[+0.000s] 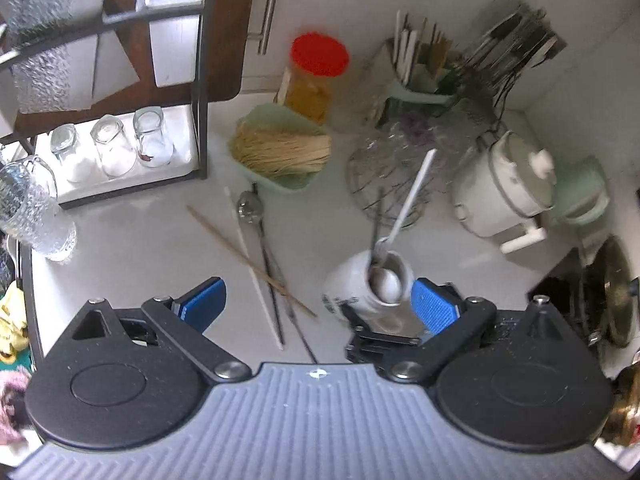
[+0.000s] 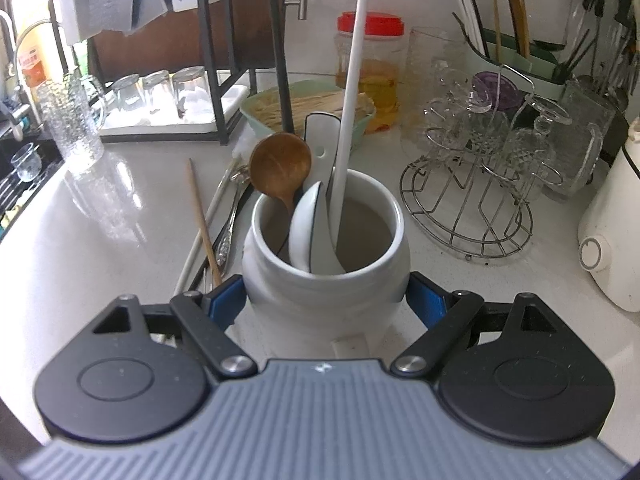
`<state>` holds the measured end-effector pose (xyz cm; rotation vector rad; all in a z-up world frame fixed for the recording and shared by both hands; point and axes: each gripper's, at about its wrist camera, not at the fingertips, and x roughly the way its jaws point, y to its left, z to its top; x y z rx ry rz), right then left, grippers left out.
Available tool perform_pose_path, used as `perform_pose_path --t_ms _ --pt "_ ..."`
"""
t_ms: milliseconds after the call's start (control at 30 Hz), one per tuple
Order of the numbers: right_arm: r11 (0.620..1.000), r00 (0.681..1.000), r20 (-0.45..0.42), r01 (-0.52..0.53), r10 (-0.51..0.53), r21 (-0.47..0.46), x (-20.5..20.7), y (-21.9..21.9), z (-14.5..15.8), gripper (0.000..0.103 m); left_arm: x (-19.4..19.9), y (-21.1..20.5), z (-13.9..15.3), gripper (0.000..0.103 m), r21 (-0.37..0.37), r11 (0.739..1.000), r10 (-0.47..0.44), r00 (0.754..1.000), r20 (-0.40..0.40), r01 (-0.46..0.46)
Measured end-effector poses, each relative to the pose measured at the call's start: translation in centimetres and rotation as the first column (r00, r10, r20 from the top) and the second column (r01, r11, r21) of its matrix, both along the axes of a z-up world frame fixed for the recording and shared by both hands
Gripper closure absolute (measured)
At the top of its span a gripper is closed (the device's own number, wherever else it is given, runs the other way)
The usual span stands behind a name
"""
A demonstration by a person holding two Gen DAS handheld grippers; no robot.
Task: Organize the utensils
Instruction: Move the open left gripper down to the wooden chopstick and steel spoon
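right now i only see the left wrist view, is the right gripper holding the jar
Observer: Yes, the right gripper is shut on the jar, one pad on each side.
Operator: whats in it
Observer: A wooden spoon, bowl up, a white spoon and a long white handle.
Operator: room for more
Observer: Probably. The right half of the jar's mouth looks free.
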<state>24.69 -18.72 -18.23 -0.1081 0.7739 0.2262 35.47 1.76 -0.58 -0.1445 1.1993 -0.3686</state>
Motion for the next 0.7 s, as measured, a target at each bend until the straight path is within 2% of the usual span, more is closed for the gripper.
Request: perform_pose_path --t_ms 200,300,567,700 --pt "0.999 0.999 0.012 0.047 -0.047 0.007 -0.2 0.3 -0.2 0.014 2.3 0.4 -6.4 0.002 0.021 0.999 0.044 0.998 -0.052 -0.043" --pt "0.997 0.997 0.013 0.072 -0.072 0.011 -0.3 0.5 -0.2 0.015 3.2 0.6 -9.1 0.002 0.037 0.997 0.072 0.996 -0.044 -0.071" --pt "0.998 0.998 0.023 0.061 -0.061 0.003 -0.4 0.6 -0.2 0.015 6.2 1.2 -15.1 0.002 0.054 0.986 0.159 0.986 -0.059 -0.156" --pt "0.999 0.999 0.024 0.044 -0.044 0.002 -0.5 0.4 -0.2 0.014 7.0 1.1 -17.2 0.002 0.06 0.979 0.2 0.977 -0.074 -0.196"
